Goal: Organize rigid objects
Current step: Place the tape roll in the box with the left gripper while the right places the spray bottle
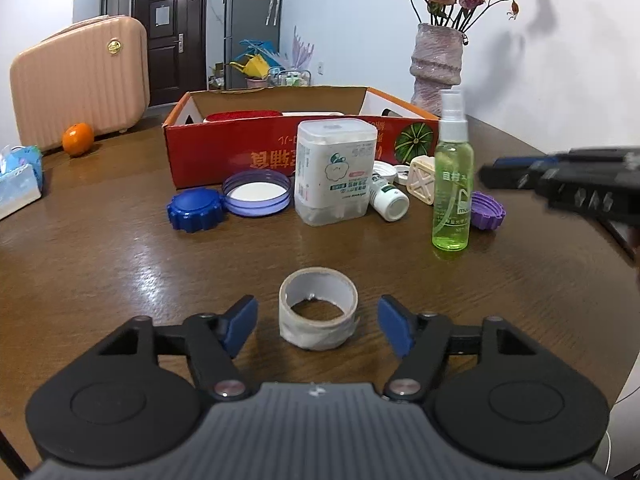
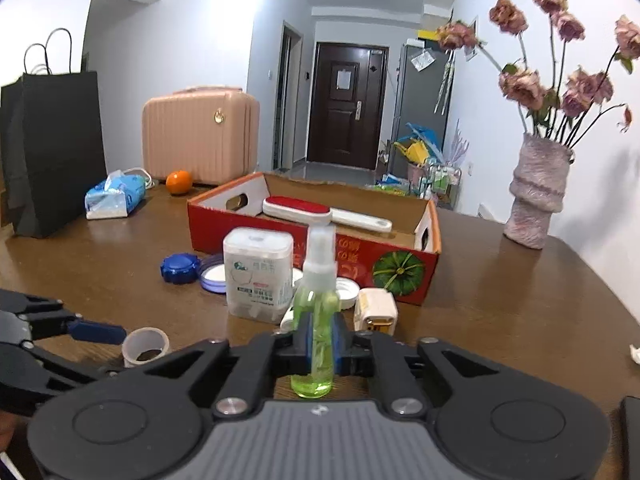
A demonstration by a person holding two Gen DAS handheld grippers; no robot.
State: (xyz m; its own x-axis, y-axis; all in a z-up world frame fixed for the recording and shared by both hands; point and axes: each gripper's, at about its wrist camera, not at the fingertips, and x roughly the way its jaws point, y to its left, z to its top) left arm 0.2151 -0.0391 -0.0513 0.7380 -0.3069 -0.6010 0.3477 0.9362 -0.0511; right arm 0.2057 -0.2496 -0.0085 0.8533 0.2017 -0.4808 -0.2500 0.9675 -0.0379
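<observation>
Here, tape roll (image 1: 318, 309) between spread fingers (image 1: 240, 324)

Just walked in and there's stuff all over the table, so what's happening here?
A person is tidying loose items, apparently into the red cardboard box, using two handheld claws. The right claw is shut on the green spray bottle, which stands upright on the table. The left claw is open, with the tape roll between its fingers, not yet gripped. A lint brush already lies in the box; caps and containers wait in front of it.
</observation>
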